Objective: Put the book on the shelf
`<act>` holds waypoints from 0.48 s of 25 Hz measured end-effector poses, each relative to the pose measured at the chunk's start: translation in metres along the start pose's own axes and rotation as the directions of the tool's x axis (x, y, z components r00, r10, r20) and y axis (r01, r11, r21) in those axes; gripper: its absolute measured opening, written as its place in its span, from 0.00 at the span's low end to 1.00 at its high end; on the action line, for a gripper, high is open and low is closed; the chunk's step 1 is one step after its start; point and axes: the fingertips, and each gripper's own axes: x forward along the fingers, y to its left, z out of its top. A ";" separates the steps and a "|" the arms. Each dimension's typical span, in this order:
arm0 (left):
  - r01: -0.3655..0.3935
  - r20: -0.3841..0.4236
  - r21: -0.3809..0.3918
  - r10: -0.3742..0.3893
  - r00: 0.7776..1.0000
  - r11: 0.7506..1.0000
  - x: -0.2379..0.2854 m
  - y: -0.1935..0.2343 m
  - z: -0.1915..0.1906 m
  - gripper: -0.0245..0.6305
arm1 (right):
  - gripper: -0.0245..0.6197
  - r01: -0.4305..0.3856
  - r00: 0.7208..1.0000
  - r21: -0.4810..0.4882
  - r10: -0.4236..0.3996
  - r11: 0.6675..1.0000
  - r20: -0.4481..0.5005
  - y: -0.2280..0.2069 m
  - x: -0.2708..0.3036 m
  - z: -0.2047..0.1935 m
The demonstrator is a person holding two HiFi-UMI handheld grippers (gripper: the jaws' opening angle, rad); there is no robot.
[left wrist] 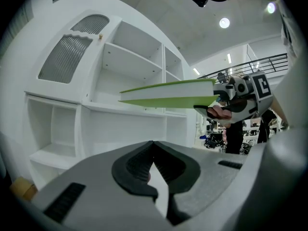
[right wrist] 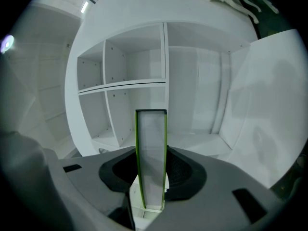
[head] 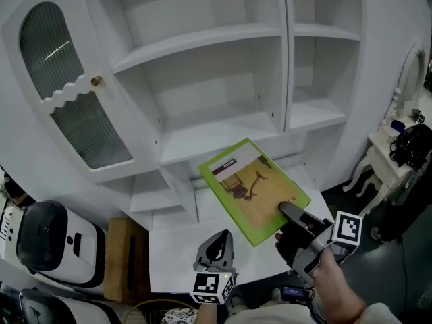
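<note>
Right gripper [right wrist: 151, 167]: pads clamped on both covers of the thin green picture-cover book [head: 253, 187], gripping its near corner. The rest of the book juts ahead of the pads, flat and cover up, held in the air before the white open shelf unit [head: 202, 39]. Left gripper [left wrist: 154, 150]: jaws together with nothing between them, lower, near the book.

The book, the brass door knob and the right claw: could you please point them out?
book [head: 253, 187]: head view, middle of its green cover.
brass door knob [head: 96, 81]: head view, the knob's face.
right claw [right wrist: 151, 173]: right gripper view, midway between its tips.
</note>
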 end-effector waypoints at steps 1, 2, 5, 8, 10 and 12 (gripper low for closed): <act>0.001 -0.001 0.002 -0.001 1.000 1.000 0.000 0.000 0.000 0.04 | 0.27 -0.001 1.000 0.000 0.001 1.000 0.001 0.000 0.002 0.002; 0.002 -0.003 0.004 -0.002 1.000 1.000 0.001 -0.001 0.000 0.04 | 0.27 -0.001 1.000 0.001 0.001 1.000 0.002 0.000 0.005 0.004; 0.000 -0.008 0.007 0.000 1.000 1.000 0.001 0.001 -0.001 0.04 | 0.27 -0.001 1.000 0.007 0.001 1.000 0.006 0.001 0.013 0.009; -0.004 -0.010 0.007 0.004 1.000 1.000 0.003 0.003 -0.001 0.04 | 0.27 0.003 1.000 0.007 -0.004 1.000 0.012 0.000 0.022 0.018; -0.007 -0.010 0.009 0.007 1.000 1.000 0.003 0.005 -0.001 0.04 | 0.27 0.009 1.000 0.002 -0.009 1.000 0.015 -0.001 0.029 0.023; -0.011 -0.008 0.010 0.011 1.000 1.000 0.003 0.007 0.000 0.04 | 0.27 0.012 1.000 0.004 -0.012 1.000 0.019 -0.002 0.034 0.028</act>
